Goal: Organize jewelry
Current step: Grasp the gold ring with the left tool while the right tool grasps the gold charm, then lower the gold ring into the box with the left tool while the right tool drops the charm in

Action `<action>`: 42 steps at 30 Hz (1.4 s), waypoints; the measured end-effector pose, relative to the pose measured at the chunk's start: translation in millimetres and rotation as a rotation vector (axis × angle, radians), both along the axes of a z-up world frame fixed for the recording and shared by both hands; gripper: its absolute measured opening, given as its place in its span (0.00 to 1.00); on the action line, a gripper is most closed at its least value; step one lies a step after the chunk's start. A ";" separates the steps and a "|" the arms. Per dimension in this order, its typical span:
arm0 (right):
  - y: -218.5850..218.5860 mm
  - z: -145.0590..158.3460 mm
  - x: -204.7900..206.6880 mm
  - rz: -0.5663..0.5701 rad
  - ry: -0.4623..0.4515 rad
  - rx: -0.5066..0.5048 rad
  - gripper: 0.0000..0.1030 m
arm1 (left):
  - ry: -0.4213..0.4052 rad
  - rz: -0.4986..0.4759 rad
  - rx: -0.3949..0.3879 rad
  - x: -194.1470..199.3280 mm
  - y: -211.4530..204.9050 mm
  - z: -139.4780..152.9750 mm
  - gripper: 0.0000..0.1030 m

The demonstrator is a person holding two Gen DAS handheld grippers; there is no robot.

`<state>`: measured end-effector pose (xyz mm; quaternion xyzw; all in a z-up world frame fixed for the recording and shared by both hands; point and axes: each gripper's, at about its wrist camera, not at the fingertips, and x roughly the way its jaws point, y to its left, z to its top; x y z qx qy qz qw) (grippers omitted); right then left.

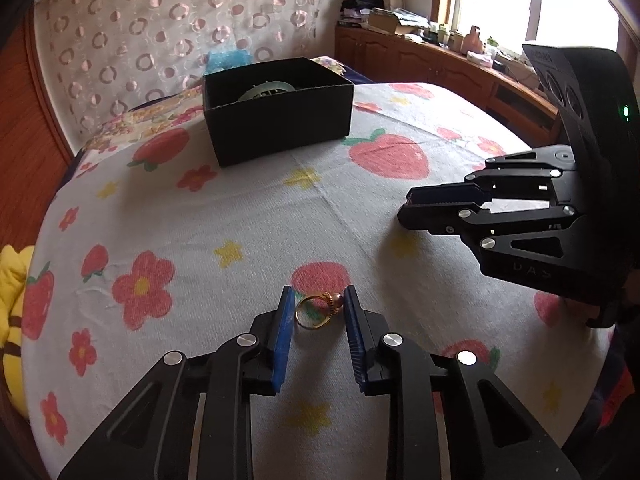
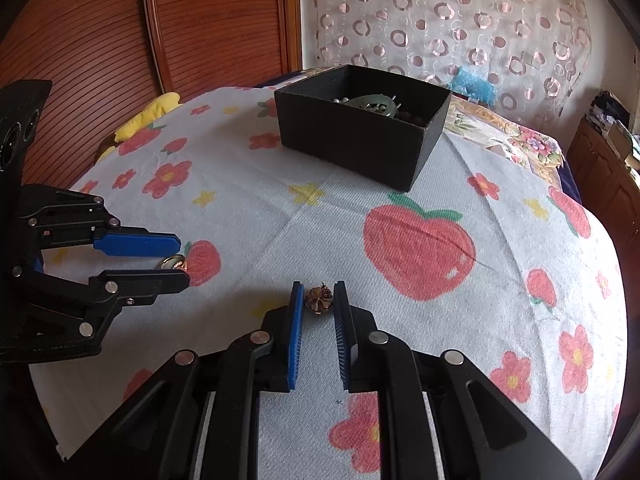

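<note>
Two loose pieces of jewellery lie on the strawberry-and-flower printed bedspread [image 1: 224, 208], each framed by its own tongs, apparently so both can be lifted in one pass

Item 1: gold ring with a dark reddish bead and beaded collar [image 1: 318, 310], lower centre of the left wrist view; lies flat on the cloth between the blue pads of the left gripper [image 1: 317, 304]. Jaws apart, bracketing it closely; whether a pad touches the bead cannot be told. Also glimpsed at middle left of the right wrist view [image 2: 175, 262]

Item 2: small brownish flower-shaped ornament, perhaps an earring or pendant [image 2: 319, 300], lower centre of the right wrist view; rests on the cloth between the pads of the right gripper [image 2: 317, 300]. Jaws apart and near it on both sides, contact uncertain. Seen side-on at right of the left wrist view [image 1: 408, 210], the fingertips look nearly together

Item 3: open black cardboard box [image 2: 352, 136], upper centre of both views, well apart from the two pieces; already holds a pale green disc-like object [image 2: 374, 105] and dark beads [image 2: 412, 118]. Judged the destination for items 1 and 2

Status, by judgement: grasp stage, neither piece yet lifted; small flat items on soft fabric may slip or snag cloth when pinched
</note>
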<state>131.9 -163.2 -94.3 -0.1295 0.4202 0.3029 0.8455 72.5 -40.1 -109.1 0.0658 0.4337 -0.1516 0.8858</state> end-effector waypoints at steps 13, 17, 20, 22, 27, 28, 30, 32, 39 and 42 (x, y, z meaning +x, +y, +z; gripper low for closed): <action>-3.0 7.3 4.1 -0.032 -0.003 0.053 0.16 | -0.053 0.030 -0.027 12.9 7.7 19.3 0.23; -1.5 24.9 14.5 -0.029 -0.039 0.075 0.16 | -0.073 0.044 -0.034 26.6 11.9 28.6 0.23; 0.2 41.2 29.2 -0.035 -0.076 0.076 0.16 | -0.092 0.056 -0.032 37.9 15.1 36.9 0.23; 0.7 50.9 40.6 -0.041 -0.095 0.089 0.16 | -0.107 0.063 -0.032 45.9 17.8 43.4 0.23; 4.1 61.0 68.8 -0.053 -0.102 0.123 0.16 | -0.141 0.063 -0.026 62.0 23.1 55.4 0.23; 5.7 61.0 73.3 -0.054 -0.111 0.120 0.16 | -0.150 0.061 -0.023 65.3 24.4 57.7 0.23; 6.6 59.3 83.3 -0.067 -0.106 0.124 0.16 | -0.153 0.063 -0.020 70.9 26.9 59.6 0.23; 7.4 58.7 90.6 -0.077 -0.105 0.132 0.16 | -0.153 0.070 -0.014 77.6 29.3 60.5 0.23; 9.6 49.0 119.3 -0.105 -0.063 0.145 0.17 | -0.156 0.076 -0.006 93.5 30.6 61.0 0.23; 6.2 46.5 127.3 -0.127 -0.035 0.157 0.18 | -0.156 0.077 -0.010 105.6 27.5 62.5 0.23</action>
